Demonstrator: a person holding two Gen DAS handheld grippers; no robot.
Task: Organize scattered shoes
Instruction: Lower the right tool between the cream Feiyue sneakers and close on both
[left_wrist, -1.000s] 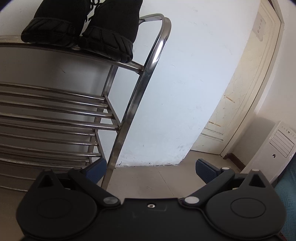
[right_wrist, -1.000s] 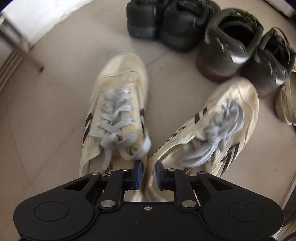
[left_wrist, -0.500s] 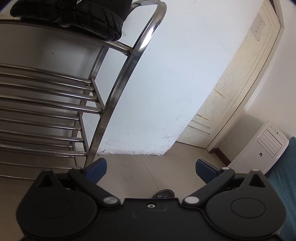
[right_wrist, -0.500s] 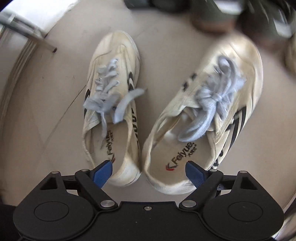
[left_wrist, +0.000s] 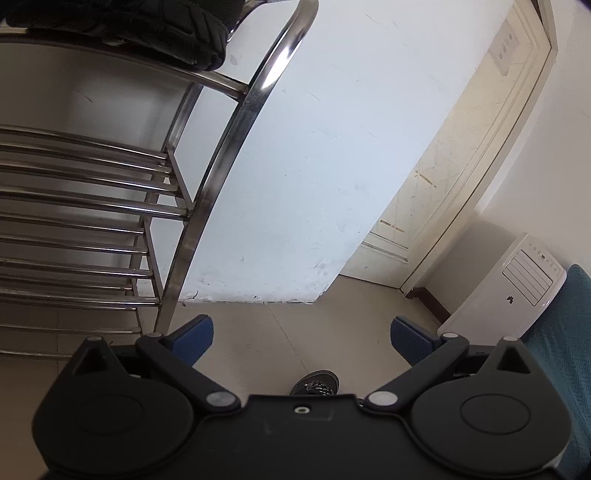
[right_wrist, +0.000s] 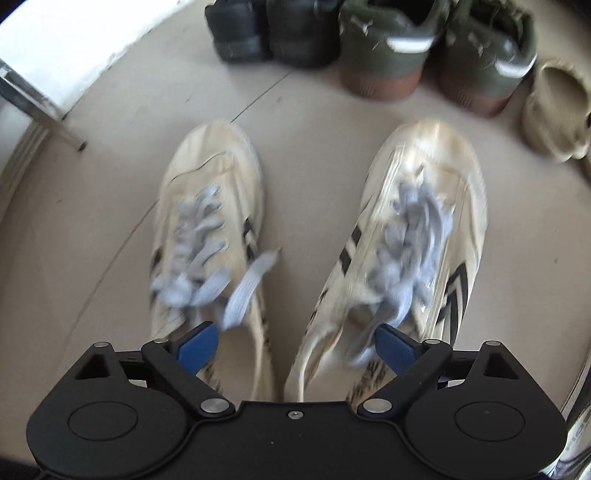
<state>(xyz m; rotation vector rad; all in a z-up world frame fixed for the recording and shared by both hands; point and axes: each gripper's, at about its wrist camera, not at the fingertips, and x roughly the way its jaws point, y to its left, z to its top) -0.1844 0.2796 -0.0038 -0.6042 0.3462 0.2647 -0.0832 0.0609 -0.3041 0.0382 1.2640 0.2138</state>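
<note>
Right gripper (right_wrist: 295, 345) jaws just opened; cream sneakers (right_wrist: 210, 236) released, blurred.

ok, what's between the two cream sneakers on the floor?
Right wrist view: bare floor tile between left cream sneaker and right cream sneaker; one loose grey lace strays in.

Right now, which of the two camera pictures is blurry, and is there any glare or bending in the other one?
Right wrist view: motion blur smears the two cream canvas sneakers with grey laces; the dark shoes behind them stay sharper. Left wrist view: sharp, with a bright glare streak on the curved steel shoe rack frame, and the fisheye bows the cream door frame.
</note>
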